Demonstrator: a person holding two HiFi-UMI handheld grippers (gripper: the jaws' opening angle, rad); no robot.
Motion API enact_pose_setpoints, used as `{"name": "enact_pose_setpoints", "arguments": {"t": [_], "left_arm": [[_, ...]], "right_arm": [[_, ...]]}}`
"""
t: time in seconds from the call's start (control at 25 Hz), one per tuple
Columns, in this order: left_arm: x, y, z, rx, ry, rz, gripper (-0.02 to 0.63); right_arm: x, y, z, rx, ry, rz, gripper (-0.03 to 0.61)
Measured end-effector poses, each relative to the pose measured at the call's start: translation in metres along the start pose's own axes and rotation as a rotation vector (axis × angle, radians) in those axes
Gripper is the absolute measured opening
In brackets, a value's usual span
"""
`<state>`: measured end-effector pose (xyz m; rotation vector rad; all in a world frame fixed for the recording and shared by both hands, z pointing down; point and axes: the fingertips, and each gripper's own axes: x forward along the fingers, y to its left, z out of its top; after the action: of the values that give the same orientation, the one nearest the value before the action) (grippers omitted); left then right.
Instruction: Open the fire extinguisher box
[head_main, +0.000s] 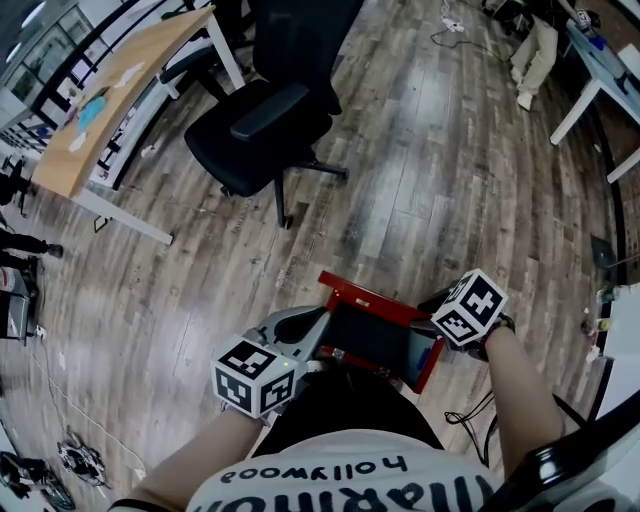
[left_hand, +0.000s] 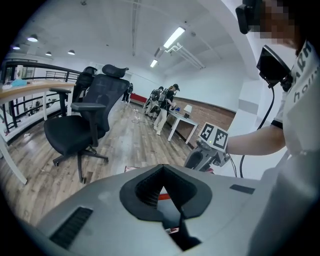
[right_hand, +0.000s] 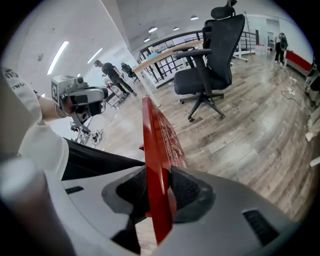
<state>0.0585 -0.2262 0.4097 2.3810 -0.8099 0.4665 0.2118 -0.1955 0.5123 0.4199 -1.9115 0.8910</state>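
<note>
Your left gripper (left_hand: 161, 174) sits low on your left side, angled a bit downward, with its pads meeting at the tips. Your right gripper (right_hand: 158, 186) points steeply down, with one pad pressed on each face of the red door (right_hand: 159, 140), clamped at its edge. Your left forearm (head_main: 185, 465) reaches forward beside your torso. Your right forearm (head_main: 522, 395) is stretched out straight. Both marker cubes face up. The grippers are near each other, not touching.
</note>
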Motion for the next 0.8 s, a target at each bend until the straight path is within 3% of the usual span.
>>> {"name": "enact_pose_setpoints", "arguments": {"t": [0.44, 0.8], "left_arm": [[-0.009, 0.007, -0.013, -0.048, 0.0, 0.067, 0.006], [-0.013, 0.011, -0.02, -0.078, -0.002, 0.105, 0.006]], "right_arm": [[-0.011, -0.032, 0.012, 0.08, -0.036, 0.165, 0.149], [-0.012, -0.052, 0.018, 0.095, -0.052, 0.241, 0.149]]}}
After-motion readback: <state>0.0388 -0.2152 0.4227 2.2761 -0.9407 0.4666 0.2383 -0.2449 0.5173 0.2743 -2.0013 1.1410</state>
